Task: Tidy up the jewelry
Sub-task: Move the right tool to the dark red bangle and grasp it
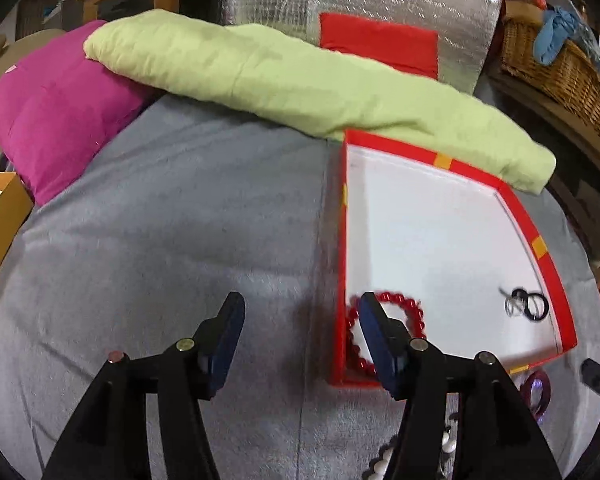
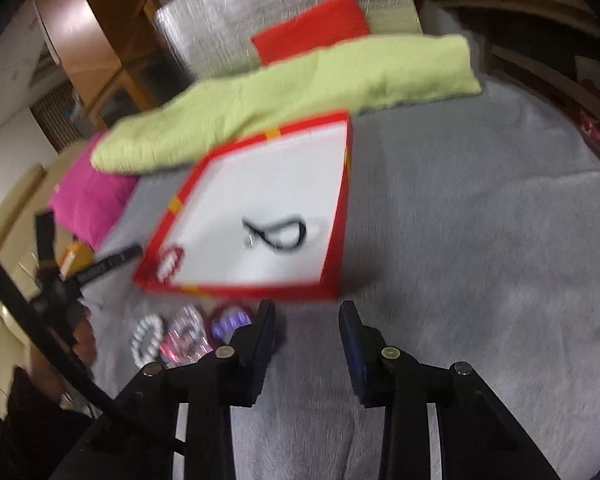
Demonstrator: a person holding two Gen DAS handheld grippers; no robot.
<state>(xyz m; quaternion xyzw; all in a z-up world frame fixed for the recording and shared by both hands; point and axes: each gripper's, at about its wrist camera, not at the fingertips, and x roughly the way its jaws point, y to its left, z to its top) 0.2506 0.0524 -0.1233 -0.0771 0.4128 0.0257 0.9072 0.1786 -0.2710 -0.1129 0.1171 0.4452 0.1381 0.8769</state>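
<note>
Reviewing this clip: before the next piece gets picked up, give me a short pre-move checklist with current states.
1. Left hand-held gripper empty, fingers apart: ok.
2. Right hand-held gripper empty, fingers apart: ok.
3. Red box open, white floor free for more pieces: ok.
4. Red bead bracelet inside the box: ok.
5. Black rings inside the box: ok.
6. White bead bracelet and purple bracelet put away: not ok, lying on the grey blanket in front of the box.
</note>
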